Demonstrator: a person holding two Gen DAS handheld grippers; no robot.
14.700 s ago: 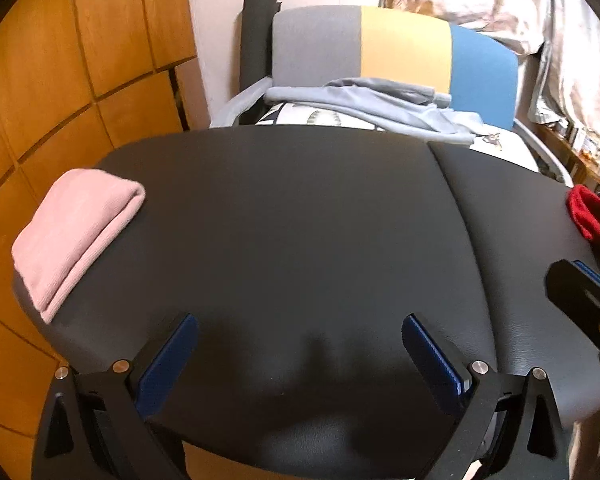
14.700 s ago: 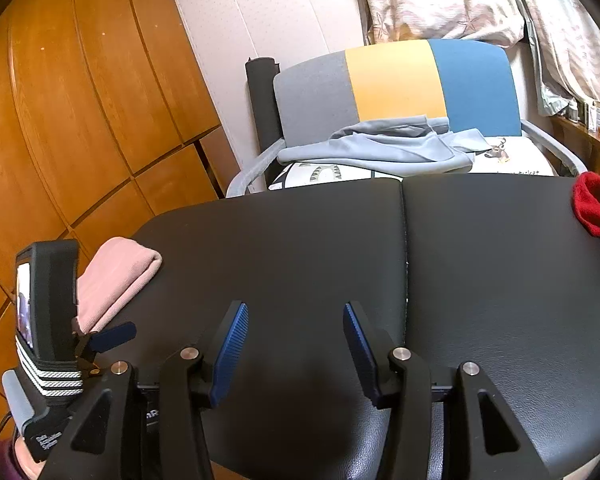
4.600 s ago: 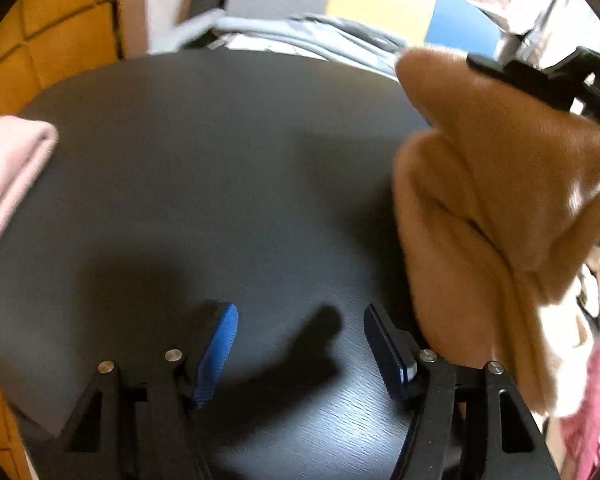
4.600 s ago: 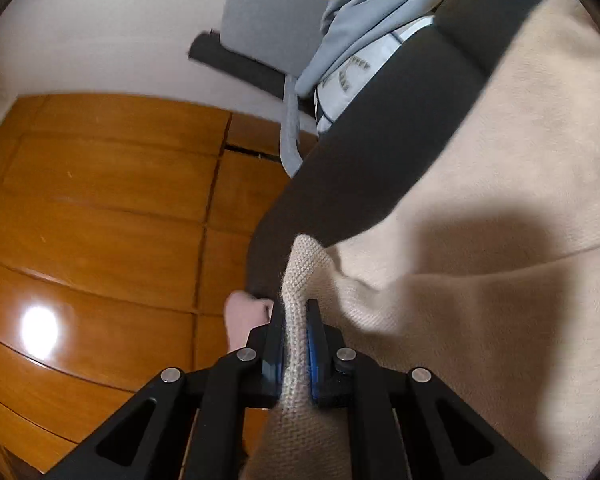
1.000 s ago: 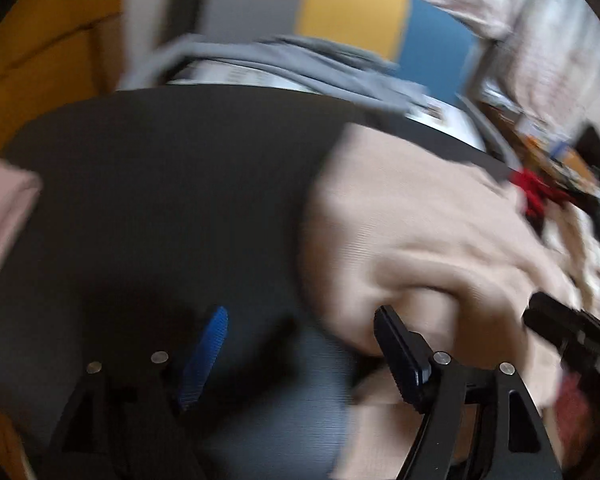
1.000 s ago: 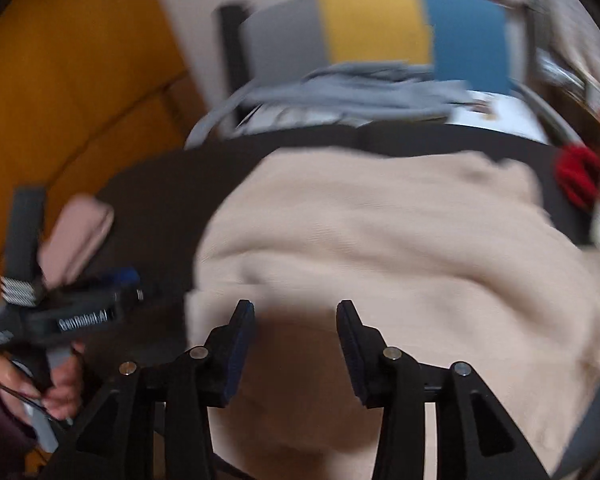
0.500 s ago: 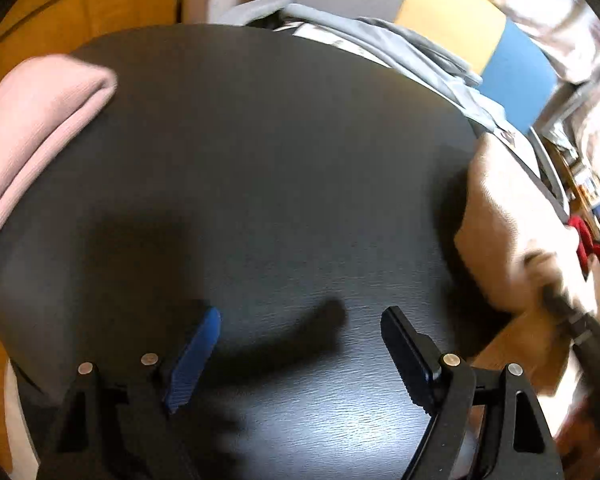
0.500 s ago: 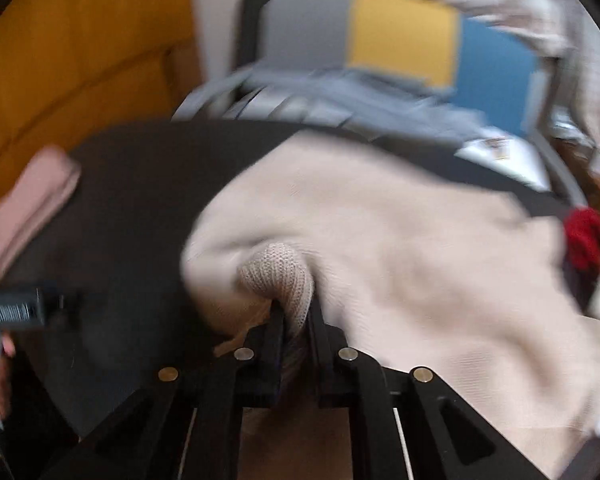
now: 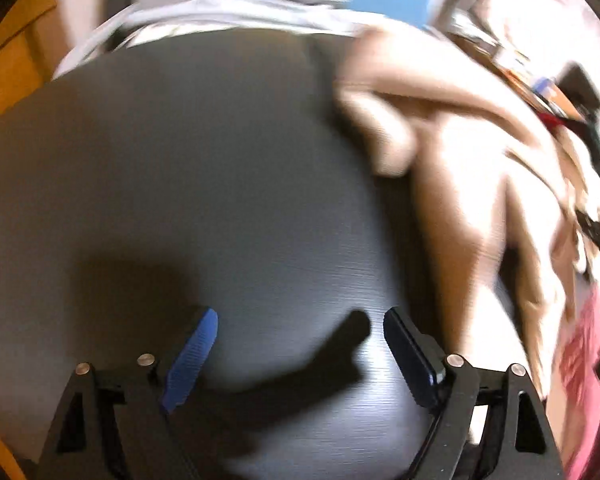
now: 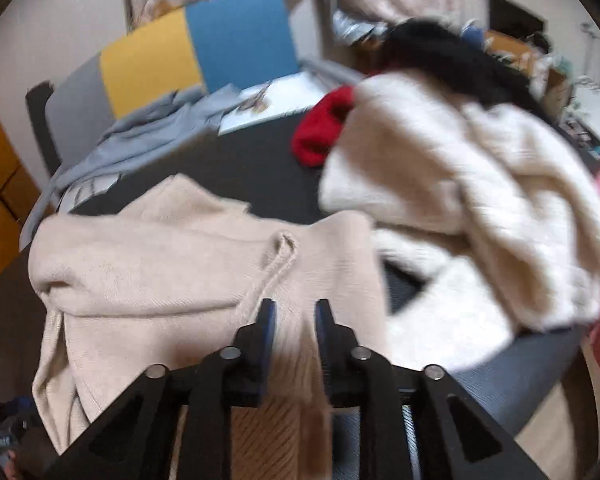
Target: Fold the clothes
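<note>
A beige knit sweater (image 10: 172, 264) lies rumpled on the black padded table (image 10: 236, 168). My right gripper (image 10: 295, 312) is shut on a fold of the sweater near its front edge, and cloth fills the narrow gap between the blue pads. In the left wrist view the sweater (image 9: 460, 168) is blurred at the right side of the table (image 9: 180, 168). My left gripper (image 9: 300, 344) is open and empty, low over bare black table, left of the sweater.
A pile of clothes sits at the table's right: a cream fleece (image 10: 480, 184), a red garment (image 10: 320, 128), a black one (image 10: 452, 56) and pink cloth (image 9: 580, 360). Behind the table stands a grey, yellow and blue chair (image 10: 180, 60) with a grey garment (image 10: 148, 136).
The right gripper has swung toward the clothes pile, still holding the sweater, which now hangs more bunched. The left gripper turned right; the pink folded cloth has left its view.
</note>
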